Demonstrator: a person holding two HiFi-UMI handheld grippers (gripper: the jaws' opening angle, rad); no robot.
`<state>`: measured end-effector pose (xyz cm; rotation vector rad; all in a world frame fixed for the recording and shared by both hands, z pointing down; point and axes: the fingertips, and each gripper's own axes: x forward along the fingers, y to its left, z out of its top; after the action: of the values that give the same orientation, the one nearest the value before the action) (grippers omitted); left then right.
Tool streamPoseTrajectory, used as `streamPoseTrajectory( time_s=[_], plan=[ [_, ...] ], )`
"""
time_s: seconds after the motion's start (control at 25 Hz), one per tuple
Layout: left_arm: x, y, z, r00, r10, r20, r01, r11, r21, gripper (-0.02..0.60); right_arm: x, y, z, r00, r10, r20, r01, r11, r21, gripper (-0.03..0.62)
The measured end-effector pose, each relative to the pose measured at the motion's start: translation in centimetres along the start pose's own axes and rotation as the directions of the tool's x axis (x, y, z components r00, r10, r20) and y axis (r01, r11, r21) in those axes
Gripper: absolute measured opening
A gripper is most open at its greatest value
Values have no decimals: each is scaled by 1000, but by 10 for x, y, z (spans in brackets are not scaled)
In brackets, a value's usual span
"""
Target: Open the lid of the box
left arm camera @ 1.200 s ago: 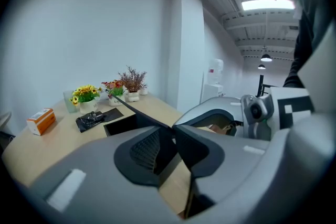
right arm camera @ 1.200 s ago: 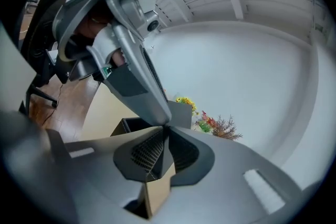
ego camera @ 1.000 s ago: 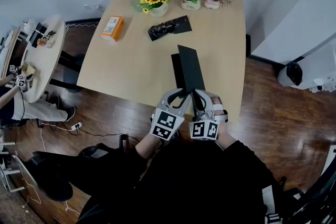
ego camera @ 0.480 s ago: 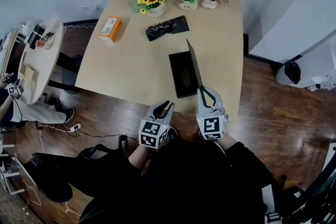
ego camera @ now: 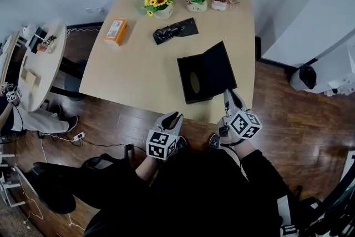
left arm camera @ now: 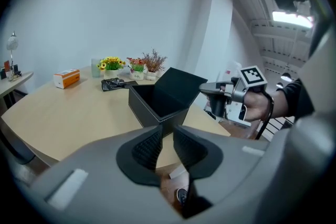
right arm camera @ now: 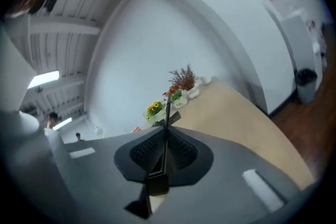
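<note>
The box (ego camera: 191,85) sits near the front right edge of the counter (ego camera: 138,58), its dark inside showing from above. Its lid (ego camera: 217,66) is up and leans out to the right, away from the opening, hinged along the box's right side. The right gripper (ego camera: 229,94) is clamped on the lid's free corner; its own view shows the thin black edge pinched between the pads. The left gripper (ego camera: 174,116) hangs off the counter's front edge, over the floor and close to the person's body, jaws together with nothing between them.

The opening itself looks done: the box is uncovered and the lid is past upright. What seems left is for the right gripper to let go, perhaps after easing the lid further back, if the hinge allows.

Farther back on the counter, well apart from the box, are a black wrapper (ego camera: 175,29), an orange carton (ego camera: 117,30) and flower pots (ego camera: 158,4).
</note>
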<state>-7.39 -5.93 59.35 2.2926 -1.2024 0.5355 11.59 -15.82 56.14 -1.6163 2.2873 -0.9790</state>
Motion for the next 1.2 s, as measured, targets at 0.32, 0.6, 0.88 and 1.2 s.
streamPoseTrajectory(
  time_s=[0.32,0.6,0.88,1.2],
  plan=[
    [-4,0,-4,1000,16,-4,-16,1000,-22,46,4,-38,-13,999,50,19,-53,857,513,17],
    [-14,8,-9,999,50,-11,-51,998,-45,46,9,-67,-38,990,128,59,-126,617,777,17],
    [-19,9,-13,997,70,-16,-71,996,-53,46,14,-78,-54,987,135,83,-139,481,866,22],
    [-20,8,-15,997,72,-17,-73,995,-60,46,15,-80,-58,989,129,66,-120,471,874,31]
  ],
)
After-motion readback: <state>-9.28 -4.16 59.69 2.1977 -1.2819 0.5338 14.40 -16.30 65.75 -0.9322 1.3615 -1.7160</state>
